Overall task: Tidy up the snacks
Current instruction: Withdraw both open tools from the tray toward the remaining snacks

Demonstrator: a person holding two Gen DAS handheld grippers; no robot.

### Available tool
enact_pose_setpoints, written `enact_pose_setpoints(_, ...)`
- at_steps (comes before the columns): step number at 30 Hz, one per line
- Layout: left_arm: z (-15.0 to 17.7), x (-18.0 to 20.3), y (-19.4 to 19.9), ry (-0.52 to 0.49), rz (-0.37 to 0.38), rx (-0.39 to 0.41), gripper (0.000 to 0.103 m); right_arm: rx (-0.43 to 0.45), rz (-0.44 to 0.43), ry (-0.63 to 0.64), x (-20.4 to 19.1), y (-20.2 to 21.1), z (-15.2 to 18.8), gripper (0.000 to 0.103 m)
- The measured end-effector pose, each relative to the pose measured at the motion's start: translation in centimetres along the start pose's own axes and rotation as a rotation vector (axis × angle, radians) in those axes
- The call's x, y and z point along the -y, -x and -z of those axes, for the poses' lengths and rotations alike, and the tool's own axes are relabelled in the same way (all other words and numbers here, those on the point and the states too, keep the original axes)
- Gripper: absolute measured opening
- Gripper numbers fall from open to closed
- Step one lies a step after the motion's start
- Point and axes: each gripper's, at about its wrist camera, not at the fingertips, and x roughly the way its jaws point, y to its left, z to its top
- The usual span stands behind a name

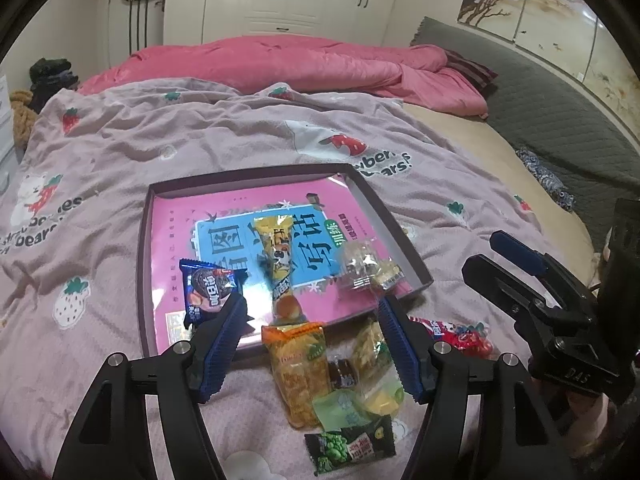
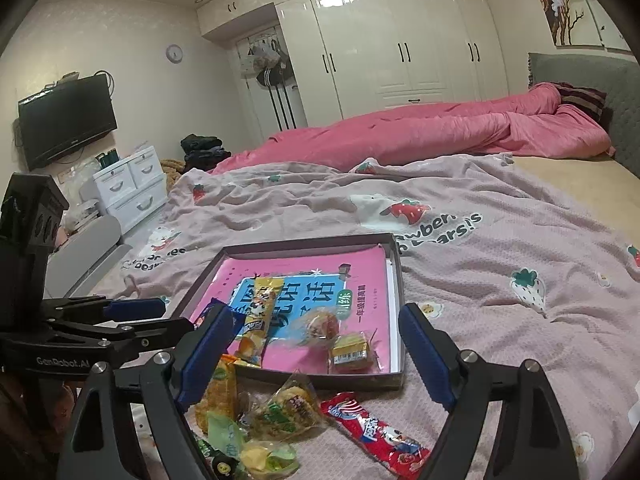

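A shallow dark tray (image 1: 404,236) (image 2: 394,380) lined with a pink booklet lies on the bed. In it are a blue cookie pack (image 1: 210,286), a long yellow snack stick (image 1: 280,264) (image 2: 258,316) and clear-wrapped sweets (image 1: 366,266) (image 2: 350,350). In front of the tray lie loose snacks: an orange pack (image 1: 298,368) (image 2: 218,392), a green pea pack (image 1: 350,446), a red stick pack (image 2: 374,430) (image 1: 460,332). My left gripper (image 1: 312,344) is open above the loose pile. My right gripper (image 2: 316,360) is open over the tray's near edge.
A pink strawberry-print blanket (image 1: 200,140) covers the bed, with a pink quilt (image 2: 440,128) behind. White wardrobes (image 2: 400,40), a drawer unit (image 2: 132,184) and a wall TV (image 2: 66,120) stand beyond. The grey headboard (image 1: 540,92) is at the right.
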Motion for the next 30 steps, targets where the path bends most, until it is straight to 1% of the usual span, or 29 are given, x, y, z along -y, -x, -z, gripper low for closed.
enact_pose_setpoints(9, 0.4, 0.5, 0.9, -0.014, 0.009, 0.002, 0.070, 0.000, 0.007, 0.001, -0.4, 1.1, 0.5, 0.085)
enact_pose_setpoints(15, 0.8, 0.7, 1.4, -0.022, 0.012, -0.007, 0.070, -0.015, 0.004, -0.003, -0.5, 1.6, 0.9, 0.086)
enact_pose_setpoints(23, 1.6, -0.3, 1.7, -0.011, -0.003, -0.030, 0.070, -0.052, 0.009, -0.019, -0.4, 2.0, 1.6, 0.086)
enact_pose_setpoints(30, 2.6, -1.4, 1.4, 0.006, -0.015, -0.066, 0.070, -0.085, 0.024, -0.042, 0.1, 2.0, 2.3, 0.086)
